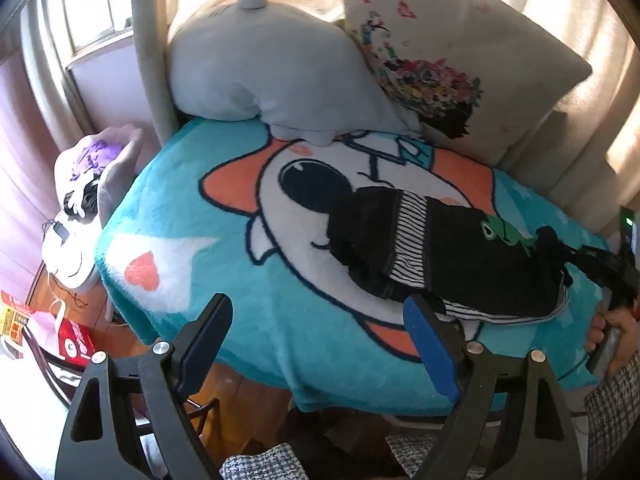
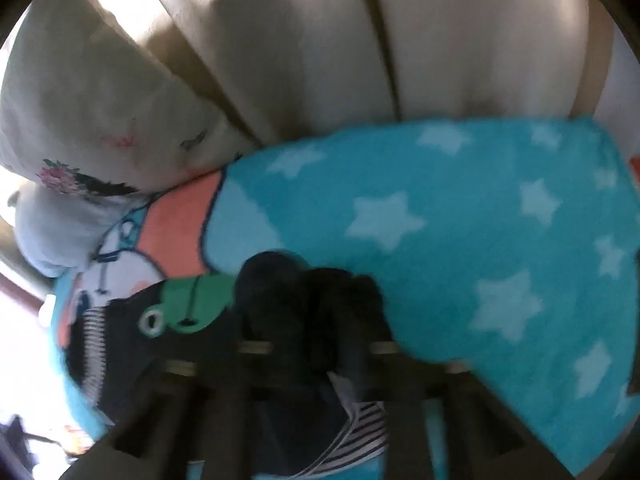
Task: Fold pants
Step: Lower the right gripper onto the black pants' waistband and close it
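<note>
Pants lie lengthwise on the blanket, right tool at one end, left tool free.
In the left wrist view the dark pants (image 1: 432,256) run centre to right edge across the blanket (image 1: 280,320); the right tool (image 2: 316,344), angled down, pinches their bunched end, while the left tool (image 1: 316,336), spread and empty, hovers lower centre beside their near edge.

Pants (image 1: 444,256) lie on blanket (image 1: 248,280), ahead and right of left gripper (image 1: 316,320); nothing between its fingers. Plush toy (image 1: 272,76) and pillow (image 1: 452,52) sit behind the pants, toy left of pillow, both on blanket's far edge. Right gripper (image 2: 316,344) sits at pants' right end, probably clamped on a bunch of fabric; view blurred. Blanket runs ahead and right of it.
</note>
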A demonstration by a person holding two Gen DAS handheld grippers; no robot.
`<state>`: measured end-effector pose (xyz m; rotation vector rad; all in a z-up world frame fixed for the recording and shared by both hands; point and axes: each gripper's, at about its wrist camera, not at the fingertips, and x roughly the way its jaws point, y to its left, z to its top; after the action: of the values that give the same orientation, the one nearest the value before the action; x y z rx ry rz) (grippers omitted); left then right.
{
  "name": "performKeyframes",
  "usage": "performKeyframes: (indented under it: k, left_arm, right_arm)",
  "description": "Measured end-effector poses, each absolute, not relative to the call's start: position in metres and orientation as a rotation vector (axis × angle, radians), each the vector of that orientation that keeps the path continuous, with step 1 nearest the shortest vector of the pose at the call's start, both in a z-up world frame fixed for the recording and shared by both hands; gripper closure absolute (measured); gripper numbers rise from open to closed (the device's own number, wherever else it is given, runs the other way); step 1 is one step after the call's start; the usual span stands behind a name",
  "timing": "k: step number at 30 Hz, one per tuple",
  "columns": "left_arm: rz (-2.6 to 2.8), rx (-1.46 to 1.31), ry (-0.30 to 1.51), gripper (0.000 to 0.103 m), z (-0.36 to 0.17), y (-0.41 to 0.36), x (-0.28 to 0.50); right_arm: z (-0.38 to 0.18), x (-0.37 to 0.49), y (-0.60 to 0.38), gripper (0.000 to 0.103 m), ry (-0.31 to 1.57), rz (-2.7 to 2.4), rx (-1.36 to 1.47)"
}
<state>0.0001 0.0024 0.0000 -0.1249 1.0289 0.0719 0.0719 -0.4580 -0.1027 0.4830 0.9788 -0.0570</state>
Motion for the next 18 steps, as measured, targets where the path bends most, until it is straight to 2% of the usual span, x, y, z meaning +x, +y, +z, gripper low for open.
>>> performKeyframes:
  k: [7,9,11,12,15,18]
  left_arm:
    - [0.077,-0.155,1.059,0.016,-0.007,0.009,0.008]
    - [0.066,-0.156,1.062,0.016,-0.009,0.012,0.007]
    - [0.064,-0.15,1.061,0.016,-0.01,0.012,0.006]
    - [0.069,-0.145,1.055,0.016,-0.011,0.009,0.006]
    - [0.071,-0.137,1.063,0.016,-0.012,0.009,0.006]
    - [0.071,-0.137,1.078,0.016,-0.011,0.009,0.007]
  right_arm:
    - [-0.083,0.049,-0.484,0.095,0.967,-0.459,0.338]
    - [-0.086,0.039,-0.506,0.084,0.926,-0.423,0.488]
    - [-0.091,0.033,-0.519,0.049,0.877,-0.359,0.602]
    - [-0.097,0.035,-0.525,0.044,0.874,-0.311,0.663]
    - [-0.099,0.03,-0.51,0.041,0.96,-0.285,0.681]
    - [-0.114,0.042,-0.495,0.04,0.958,-0.236,0.675]
